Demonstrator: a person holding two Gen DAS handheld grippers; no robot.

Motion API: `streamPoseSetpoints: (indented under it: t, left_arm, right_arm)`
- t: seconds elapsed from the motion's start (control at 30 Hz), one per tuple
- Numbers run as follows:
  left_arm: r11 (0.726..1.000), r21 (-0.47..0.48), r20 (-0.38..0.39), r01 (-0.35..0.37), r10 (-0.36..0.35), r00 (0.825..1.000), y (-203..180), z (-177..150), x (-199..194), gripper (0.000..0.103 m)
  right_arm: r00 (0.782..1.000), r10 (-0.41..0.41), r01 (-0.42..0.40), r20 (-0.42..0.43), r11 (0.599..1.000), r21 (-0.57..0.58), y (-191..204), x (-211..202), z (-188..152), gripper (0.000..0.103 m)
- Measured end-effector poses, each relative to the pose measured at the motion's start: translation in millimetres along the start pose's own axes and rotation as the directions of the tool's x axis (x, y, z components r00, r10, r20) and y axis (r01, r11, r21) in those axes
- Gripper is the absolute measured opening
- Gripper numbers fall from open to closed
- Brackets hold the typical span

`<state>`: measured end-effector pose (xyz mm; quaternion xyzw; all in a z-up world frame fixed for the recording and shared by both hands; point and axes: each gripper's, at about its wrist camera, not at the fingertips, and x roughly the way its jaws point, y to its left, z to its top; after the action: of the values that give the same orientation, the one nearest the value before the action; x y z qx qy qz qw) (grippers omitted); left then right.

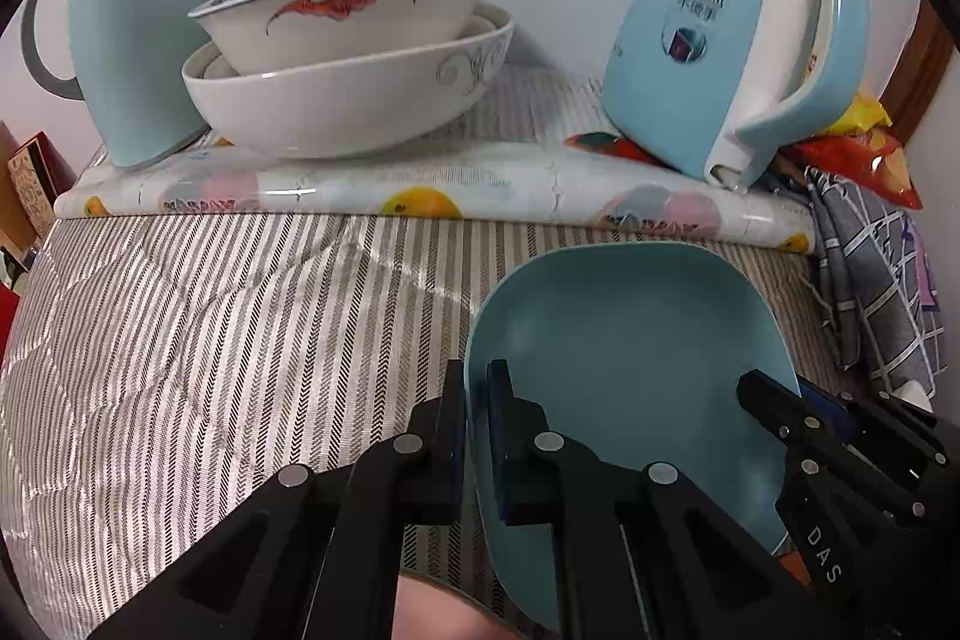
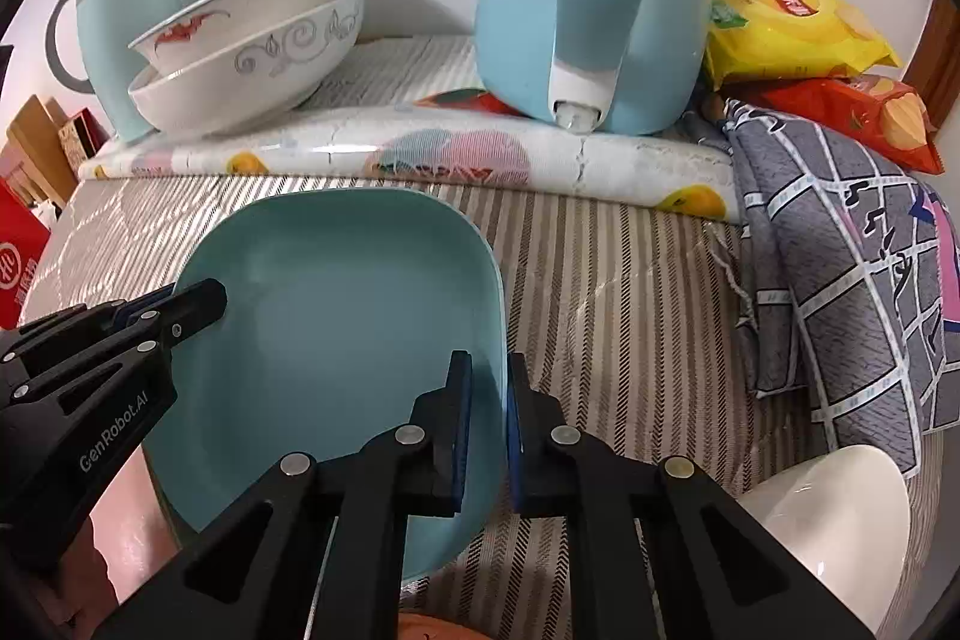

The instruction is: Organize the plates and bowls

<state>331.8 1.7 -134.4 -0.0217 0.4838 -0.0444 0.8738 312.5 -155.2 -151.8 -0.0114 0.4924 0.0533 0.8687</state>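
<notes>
The left hand-held gripper [image 1: 474, 436] pinches the left rim of the blue plate [image 1: 630, 370]. One finger is inside the rim and one is outside. The right hand-held gripper [image 2: 489, 424] pinches the right rim of the same plate in the same way. Both grippers point down at a slant. The plate is square with round corners, and it sits over the striped bed cover [image 1: 210, 310]. I cannot tell if it touches the cover or is held just above it.

Near the right gripper, low on the right, is a white bowl [image 2: 834, 514]. Beside it lies a gray checked cloth [image 2: 852, 280].

Farther back is a flat board with a fruit print [image 1: 420, 184]. On its left side two bowls are stacked. The big white bowl [image 1: 336, 106] is at the bottom, and the red-pattern bowl [image 1: 342, 16] sits inside it, tilted. Left of them stands a blue jug [image 1: 132, 40]. On the right is a blue kettle [image 1: 720, 40]. Behind the cloth lie a yellow bag [image 2: 792, 34] and a red bag [image 2: 852, 112] of snacks.
</notes>
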Motion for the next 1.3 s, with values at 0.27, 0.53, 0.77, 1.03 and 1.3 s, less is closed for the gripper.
streamPoseSetpoints:
  t: [0.27, 0.53, 0.77, 1.03, 1.3]
  left_arm:
    - [1.000, -0.014, 0.032, -0.012, 0.013, 0.999, 5, 1, -26, 0.007]
    - [0.999, -0.041, 0.053, -0.008, 0.011, 0.999, 15, -3, -46, 0.007]
    - [0.998, -0.055, 0.069, -0.018, 0.022, 0.997, 21, -5, -57, 0.007]
    - [0.997, -0.076, 0.072, -0.022, 0.028, 0.997, 34, -14, -70, 0.007]
    - [0.995, -0.092, 0.082, -0.035, 0.043, 0.996, 46, -24, -85, 0.007]
  right_arm:
    - [0.999, 0.010, -0.011, 0.039, 1.000, 0.022, 0, -18, 5, 0.009]
    - [0.997, 0.014, -0.014, 0.072, 1.000, -0.003, 10, -37, 1, 0.008]
    - [0.995, 0.044, -0.045, 0.089, 0.999, 0.009, 17, -48, -1, 0.007]
    - [0.993, 0.071, -0.072, 0.099, 0.997, 0.010, 26, -57, -3, 0.007]
    - [0.990, 0.086, -0.085, 0.110, 0.996, -0.012, 39, -68, -10, 0.007]
